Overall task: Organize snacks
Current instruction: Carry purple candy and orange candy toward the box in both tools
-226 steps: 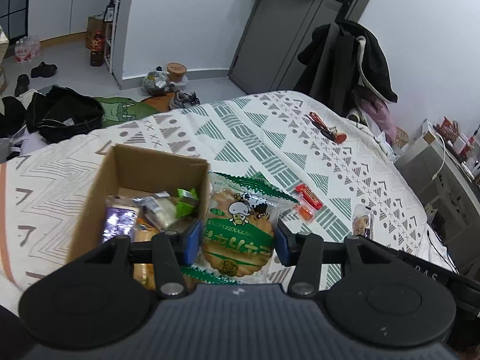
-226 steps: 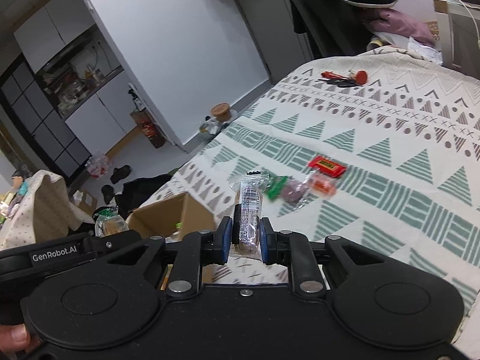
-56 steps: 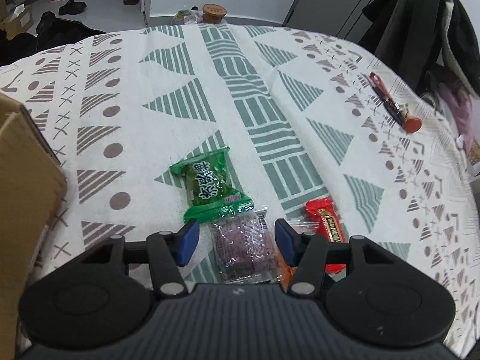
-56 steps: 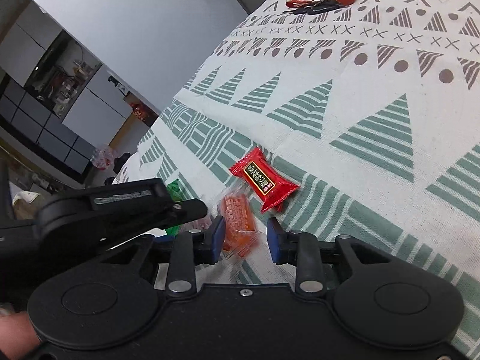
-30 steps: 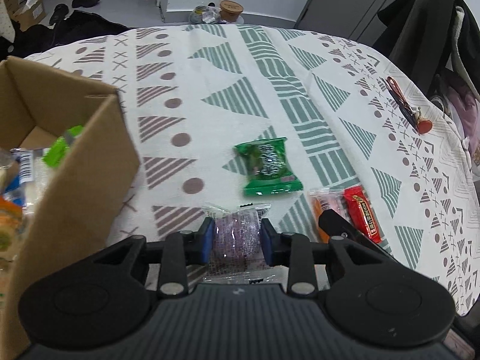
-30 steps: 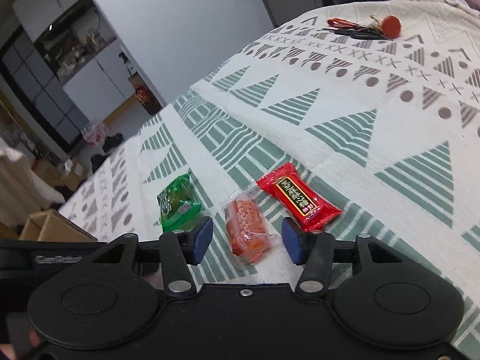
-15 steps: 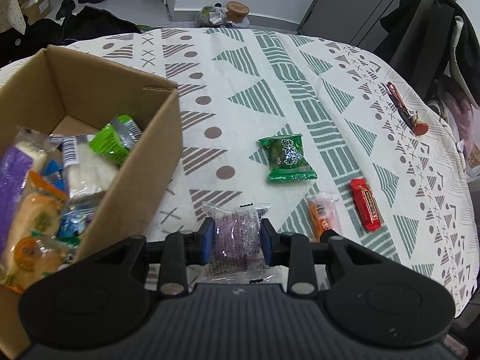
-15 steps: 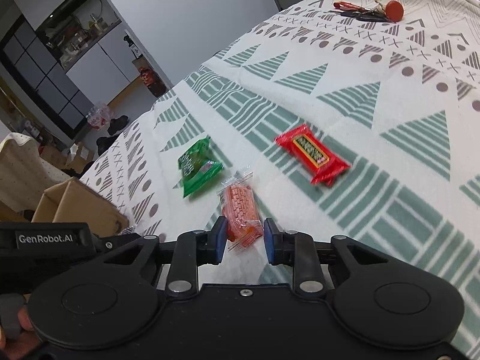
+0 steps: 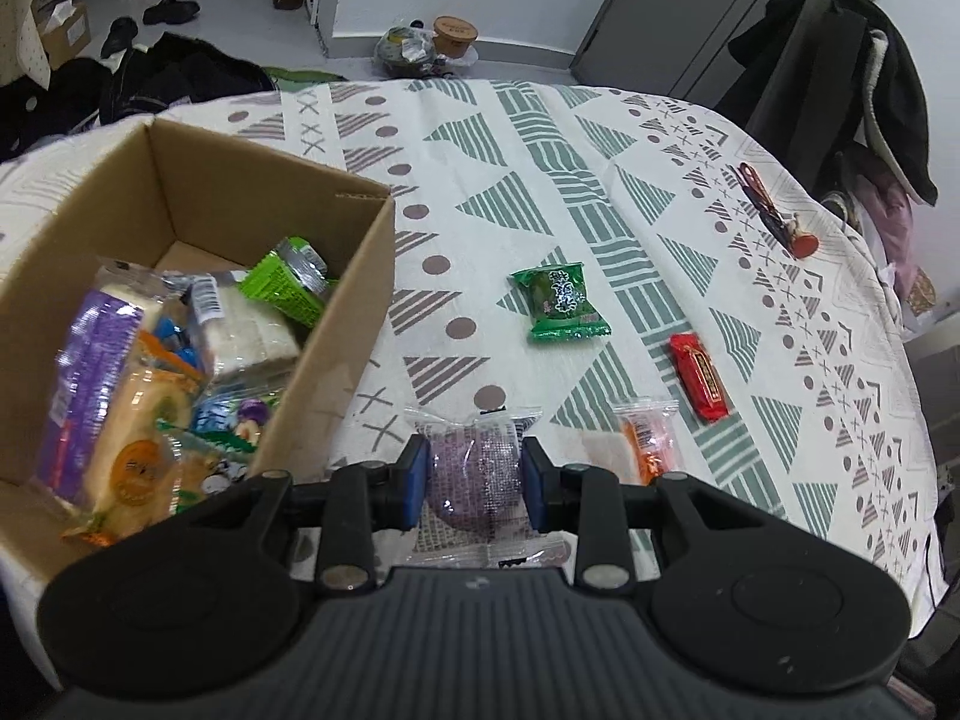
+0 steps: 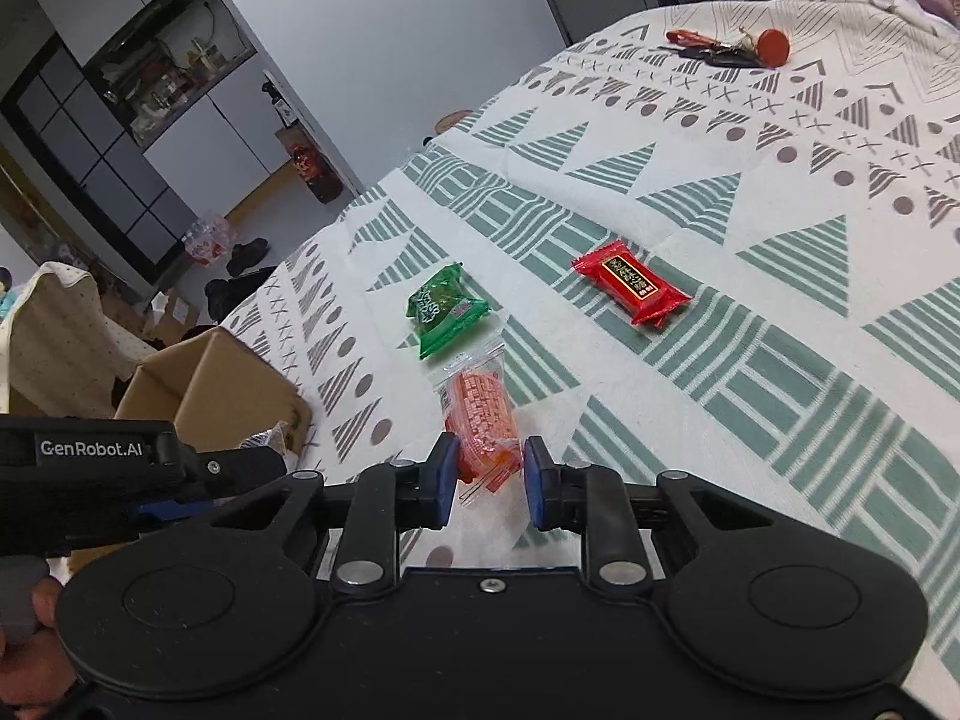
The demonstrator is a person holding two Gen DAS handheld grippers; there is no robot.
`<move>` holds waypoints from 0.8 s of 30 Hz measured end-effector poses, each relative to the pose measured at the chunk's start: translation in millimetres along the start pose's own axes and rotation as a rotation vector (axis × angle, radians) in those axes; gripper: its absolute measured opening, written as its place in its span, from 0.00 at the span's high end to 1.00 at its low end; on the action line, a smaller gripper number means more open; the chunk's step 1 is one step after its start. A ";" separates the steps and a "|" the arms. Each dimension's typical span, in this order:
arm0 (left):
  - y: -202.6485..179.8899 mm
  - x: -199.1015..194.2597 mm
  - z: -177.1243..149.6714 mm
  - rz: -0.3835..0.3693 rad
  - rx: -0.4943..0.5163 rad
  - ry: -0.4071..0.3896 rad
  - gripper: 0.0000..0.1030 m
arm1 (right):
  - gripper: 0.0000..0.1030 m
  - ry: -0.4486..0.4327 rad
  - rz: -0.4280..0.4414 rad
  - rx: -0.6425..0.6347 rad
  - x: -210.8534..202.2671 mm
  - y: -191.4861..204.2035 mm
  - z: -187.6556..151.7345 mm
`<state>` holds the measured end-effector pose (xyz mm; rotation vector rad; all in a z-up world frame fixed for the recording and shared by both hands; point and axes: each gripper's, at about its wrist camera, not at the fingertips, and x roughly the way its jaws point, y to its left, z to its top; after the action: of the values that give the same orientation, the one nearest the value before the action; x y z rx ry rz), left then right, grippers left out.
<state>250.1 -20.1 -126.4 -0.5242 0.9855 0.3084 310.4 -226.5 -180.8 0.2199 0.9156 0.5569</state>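
My left gripper (image 9: 474, 474) is shut on a purple snack packet (image 9: 477, 468) and holds it just right of the open cardboard box (image 9: 336, 360), which has several snacks inside. In the right wrist view my right gripper (image 10: 486, 474) is shut on the near end of an orange snack packet (image 10: 480, 414), low over the patterned bedspread. A green packet (image 10: 444, 309) (image 9: 561, 303) and a red packet (image 10: 630, 288) (image 9: 699, 377) lie loose on the bedspread beyond it. The orange packet (image 9: 645, 438) also shows beside my left gripper's right finger.
A bunch of keys with a red tag (image 9: 774, 216) (image 10: 726, 51) lies at the far side of the bed. The box (image 10: 228, 384) sits near the bed's left edge. A hand (image 10: 24, 618) holds the left gripper body (image 10: 120, 468). Clothes and shoes lie on the floor beyond.
The left gripper took hold of the purple packet and carried it up and left, toward the box. The right gripper shut on the orange packet, having stood open around it a second ago.
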 end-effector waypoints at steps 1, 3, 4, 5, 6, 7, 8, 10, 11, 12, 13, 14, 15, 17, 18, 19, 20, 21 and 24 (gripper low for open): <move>0.5 -3.9 -0.7 -0.004 0.006 -0.002 0.70 | 0.78 -0.002 -0.003 0.003 -3.6 1.4 -1.9; 2.1 -10.4 -1.9 -0.011 0.011 -0.004 0.70 | 0.78 -0.008 0.000 0.022 -12.2 3.2 -5.9; 2.8 -14.2 -2.4 -0.015 0.014 -0.006 0.70 | 0.78 -0.012 0.000 0.028 -17.0 4.6 -7.1; 3.9 -17.9 -3.2 -0.018 0.017 -0.009 0.70 | 0.78 -0.018 -0.001 0.032 -21.1 6.6 -7.8; 4.2 -21.6 -3.7 -0.024 0.020 -0.011 0.70 | 0.78 -0.025 -0.002 0.036 -25.9 8.3 -7.9; 4.5 -25.0 -4.4 -0.030 0.024 -0.013 0.70 | 0.78 -0.033 -0.002 0.038 -30.3 10.1 -7.6; 4.9 -29.2 -5.2 -0.037 0.029 -0.017 0.70 | 0.78 -0.041 -0.002 0.040 -35.2 11.9 -7.4; 5.2 -36.3 -6.7 -0.046 0.041 -0.025 0.70 | 0.78 -0.052 -0.003 0.038 -44.1 17.4 -5.7; 5.4 -40.4 -7.2 -0.050 0.049 -0.032 0.70 | 0.78 -0.058 -0.004 0.034 -49.0 21.2 -4.4; 5.5 -44.3 -8.0 -0.052 0.058 -0.038 0.70 | 0.78 -0.065 -0.005 0.030 -52.9 24.5 -3.4; 5.5 -47.8 -8.5 -0.055 0.068 -0.044 0.70 | 0.78 -0.071 -0.005 0.027 -56.8 27.7 -2.1; 5.5 -51.2 -8.5 -0.059 0.077 -0.048 0.70 | 0.78 -0.079 -0.005 0.025 -61.0 31.4 -0.4; 6.8 -55.8 -9.1 -0.064 0.083 -0.051 0.70 | 0.78 -0.084 -0.005 0.023 -64.6 34.2 0.7; 8.9 -62.8 -8.1 -0.072 0.091 -0.056 0.70 | 0.78 -0.094 -0.004 0.019 -71.5 40.7 2.7; 10.3 -66.2 -7.6 -0.074 0.094 -0.060 0.70 | 0.78 -0.097 -0.001 0.017 -74.4 44.9 3.5; 12.0 -70.2 -6.6 -0.076 0.097 -0.065 0.70 | 0.78 -0.099 0.000 0.014 -76.4 48.9 4.1; 13.9 -73.0 -5.5 -0.078 0.099 -0.069 0.70 | 0.78 -0.101 0.000 0.009 -78.2 53.4 4.7; 16.1 -77.1 -3.8 -0.082 0.101 -0.075 0.70 | 0.78 -0.103 0.000 0.003 -79.7 58.4 5.5; 22.4 -87.3 1.0 -0.087 0.106 -0.093 0.70 | 0.78 -0.105 -0.001 -0.008 -83.2 72.6 6.8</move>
<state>194.4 -1.9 -57.8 -0.4507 0.8812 0.1998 249.6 -210.5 -89.8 0.2392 0.8114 0.5431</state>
